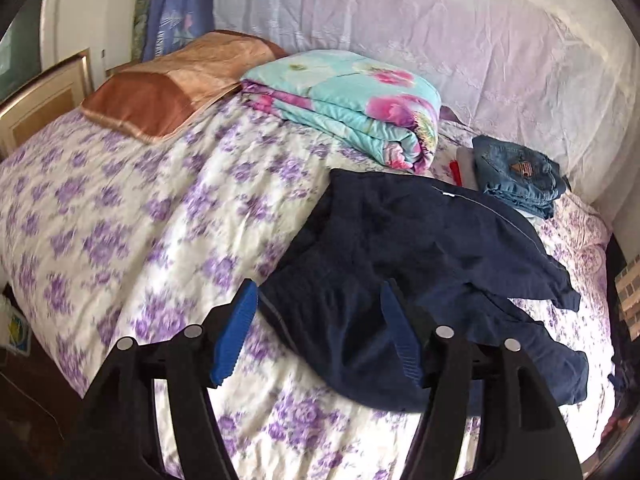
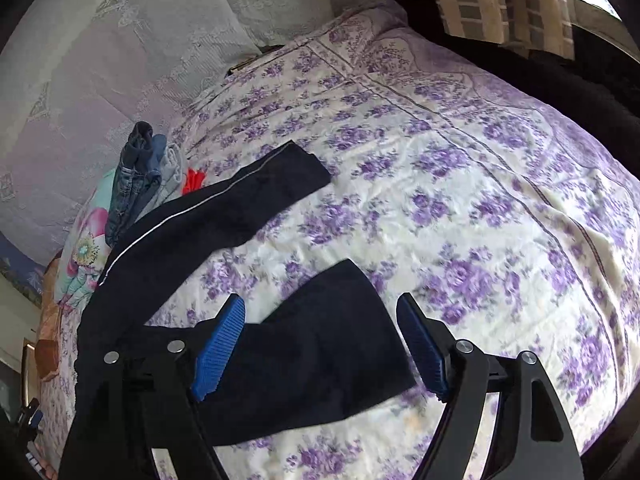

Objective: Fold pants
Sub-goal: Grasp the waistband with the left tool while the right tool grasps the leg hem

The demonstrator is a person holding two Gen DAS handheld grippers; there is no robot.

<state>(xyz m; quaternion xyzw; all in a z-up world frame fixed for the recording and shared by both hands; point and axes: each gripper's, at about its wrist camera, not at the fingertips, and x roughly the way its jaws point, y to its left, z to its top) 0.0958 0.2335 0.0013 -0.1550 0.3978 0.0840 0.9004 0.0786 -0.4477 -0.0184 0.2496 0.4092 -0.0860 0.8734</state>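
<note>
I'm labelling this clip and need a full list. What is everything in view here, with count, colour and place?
Pants: one, navy, unfolded on the bed, legs apart.
Bedspread: one, white with purple flowers, covering the bed.
Quilt: one, turquoise with pink flowers, folded, beyond the pants.
Pillow: one, orange-brown, at the head end.
Jeans: blue denim, folded, count unclear, on a small stack beside the quilt.
Red item: one, partly hidden by the stack.
Left gripper: black with blue pads, open above the pants.
Right gripper: same, open over one leg.
</note>
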